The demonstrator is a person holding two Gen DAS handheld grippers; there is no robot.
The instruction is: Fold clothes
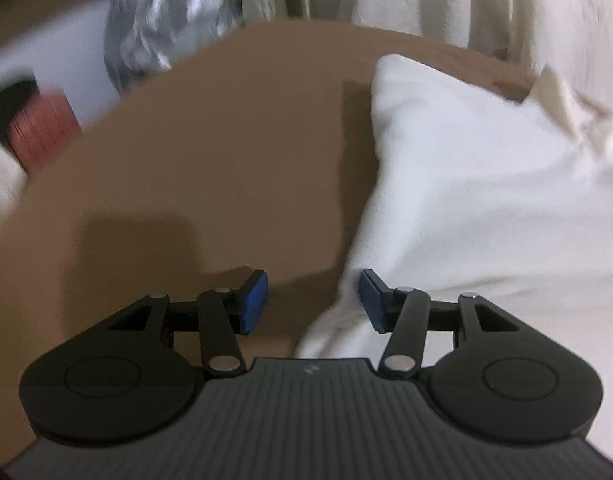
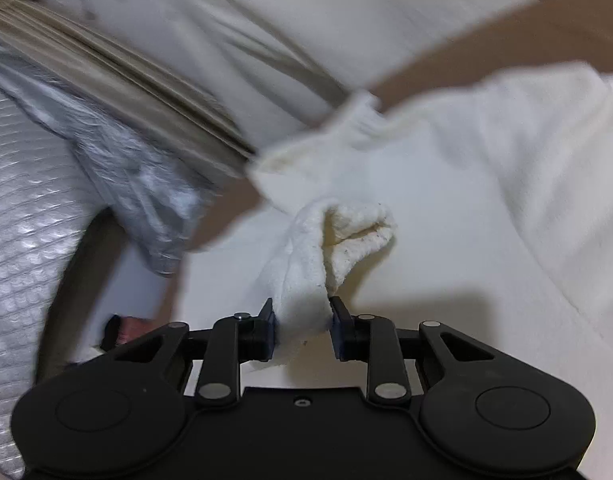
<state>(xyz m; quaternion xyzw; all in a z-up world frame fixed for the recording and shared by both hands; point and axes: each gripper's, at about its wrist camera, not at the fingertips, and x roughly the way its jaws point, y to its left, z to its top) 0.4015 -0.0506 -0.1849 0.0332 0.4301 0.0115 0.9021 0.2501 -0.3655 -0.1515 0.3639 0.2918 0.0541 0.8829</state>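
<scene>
Left tongs (image 1: 313, 300) stood about half open over the brown worktop (image 1: 210, 168); nothing sat between the blue pads (image 1: 253, 300); the right-hand pad lay just beside the edge of the white garment (image 1: 486, 184), contact not clear. Garment lay spread on the worktop, to the right in the left wrist view; its near edge ran down toward the tongs' base. Behind the worktop hung cream fabric (image 1: 426, 0) and a silvery crinkled sheet (image 1: 154, 24); a reddish object (image 1: 42, 132) showed at the left edge, too blurred to identify.

Right tongs (image 2: 302, 320) were narrowed onto a bunched fold (image 2: 306, 272) of the same white garment (image 2: 506, 184); cloth filled the gap and both pads pressed its sides; the fold rose from the tongs to a rumpled knot ahead, the rest of the garment lying flat beneath and to the right. A beige ribbed band (image 2: 118, 80) crossed the upper left; silvery sheet (image 2: 138, 184) and quilted white material (image 2: 22, 216) at left. Both views were motion-blurred.
</scene>
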